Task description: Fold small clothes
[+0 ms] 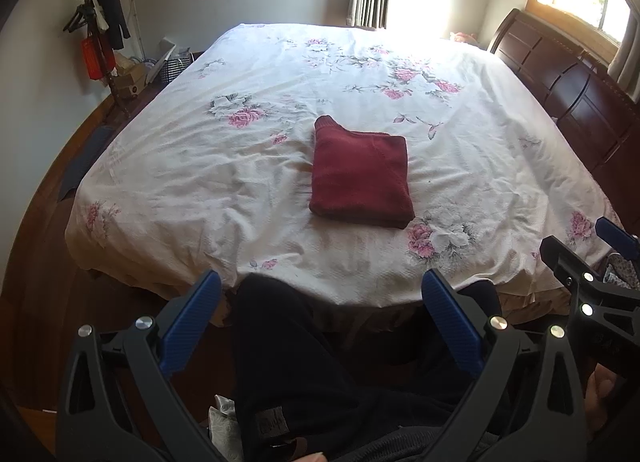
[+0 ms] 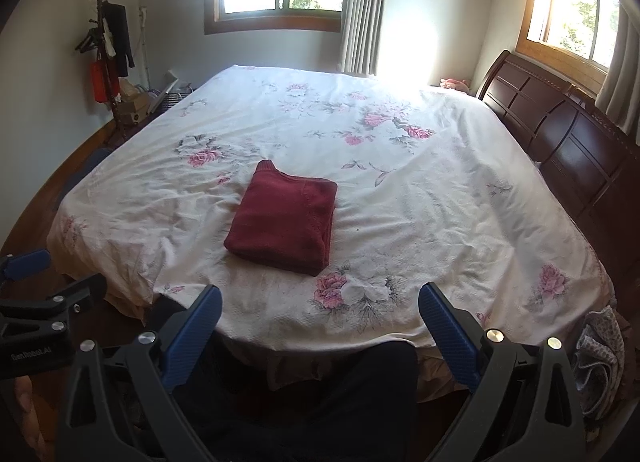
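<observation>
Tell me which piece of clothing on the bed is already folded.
The dark red sweater in the middle of the floral bedspread is folded into a neat rectangle. The patterned grey cloth at the bed's right corner lies crumpled.

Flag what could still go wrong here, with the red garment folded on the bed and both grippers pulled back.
1. The red garment has a cuff sticking out at its far corner; moving it could loosen the fold.
2. The floral bedspread is wrinkled, so a low grasp by the left gripper or right gripper may pinch it too.
</observation>
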